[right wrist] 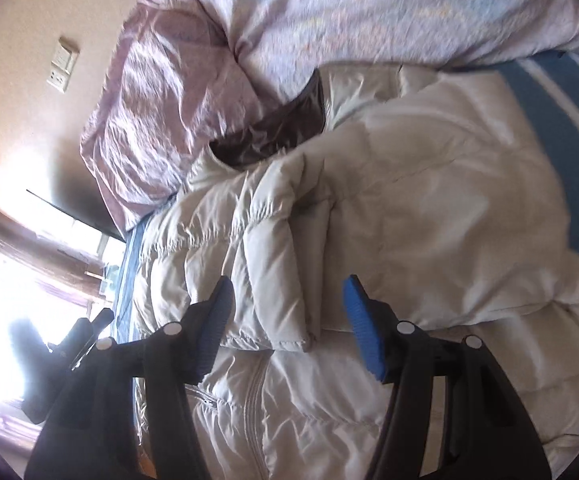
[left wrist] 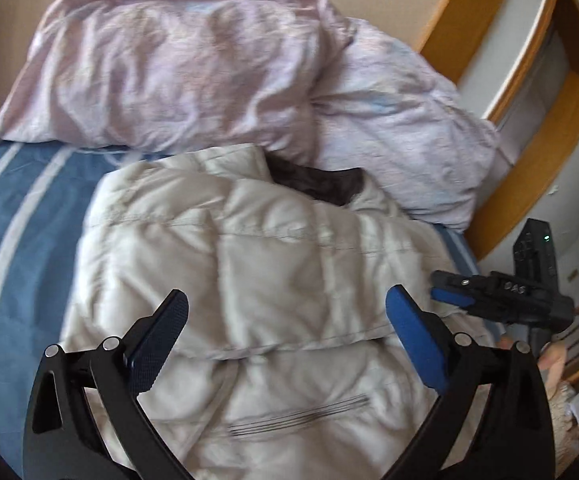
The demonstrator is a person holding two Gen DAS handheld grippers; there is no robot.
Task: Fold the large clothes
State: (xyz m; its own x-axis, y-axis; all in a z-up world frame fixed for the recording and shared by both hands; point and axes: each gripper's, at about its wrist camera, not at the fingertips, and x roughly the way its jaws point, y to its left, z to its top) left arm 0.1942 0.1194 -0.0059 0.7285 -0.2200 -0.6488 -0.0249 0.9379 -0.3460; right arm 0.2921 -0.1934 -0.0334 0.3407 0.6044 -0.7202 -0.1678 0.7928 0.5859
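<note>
A cream puffer jacket (left wrist: 273, 280) lies on the blue striped bedsheet (left wrist: 21, 208) — quilted, glossy, puffy, with a sleeve folded across its body and dark lining at the collar. Beyond the jacket sits a crumpled pink duvet (left wrist: 177, 68). Left gripper (left wrist: 287, 312) is spread wide above the jacket; right gripper (right wrist: 287, 300) stands partly spread over the sleeve cuff — neither pinching fabric.

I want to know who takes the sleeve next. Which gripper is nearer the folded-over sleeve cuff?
Right. The right gripper straddles the sleeve cuff, jaws open; the left gripper hovers open over the jacket body.
</note>
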